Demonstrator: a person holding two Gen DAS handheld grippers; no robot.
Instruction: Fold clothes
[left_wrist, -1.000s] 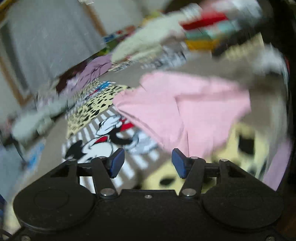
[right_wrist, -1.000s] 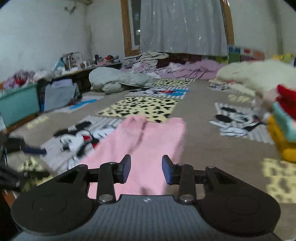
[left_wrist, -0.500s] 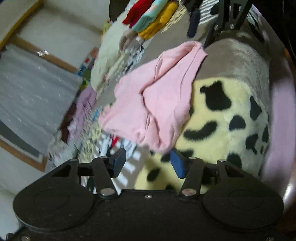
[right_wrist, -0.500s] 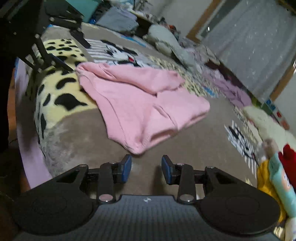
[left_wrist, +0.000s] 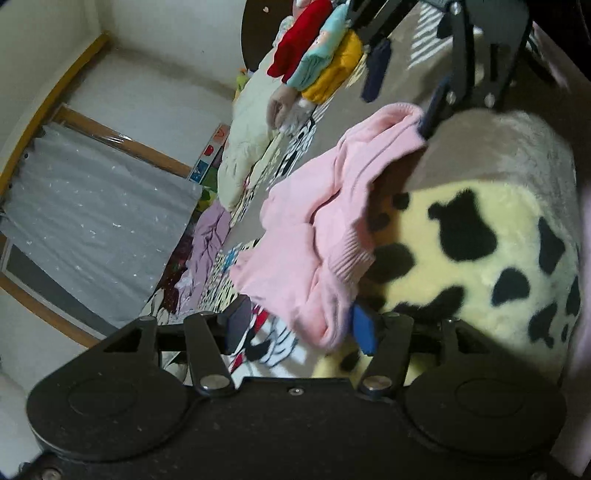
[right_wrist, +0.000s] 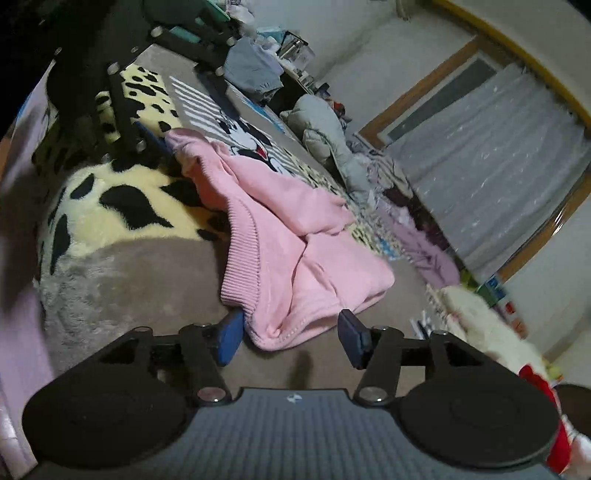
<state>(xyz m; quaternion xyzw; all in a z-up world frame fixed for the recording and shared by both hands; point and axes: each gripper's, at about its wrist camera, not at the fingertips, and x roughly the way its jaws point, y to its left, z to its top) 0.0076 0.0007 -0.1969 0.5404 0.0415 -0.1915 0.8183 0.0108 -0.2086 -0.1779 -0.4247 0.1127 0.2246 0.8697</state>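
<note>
Pink garment (left_wrist: 314, 221) between both open jaws

My bedroom at home, a patterned plush blanket (right_wrist: 122, 206) spread over the bed, grey curtain (right_wrist: 495, 155) across a wood-framed window, folded clothes stacked (left_wrist: 321, 55) on one side, loose laundry (right_wrist: 424, 247) and bedding heaped along the walls
</note>
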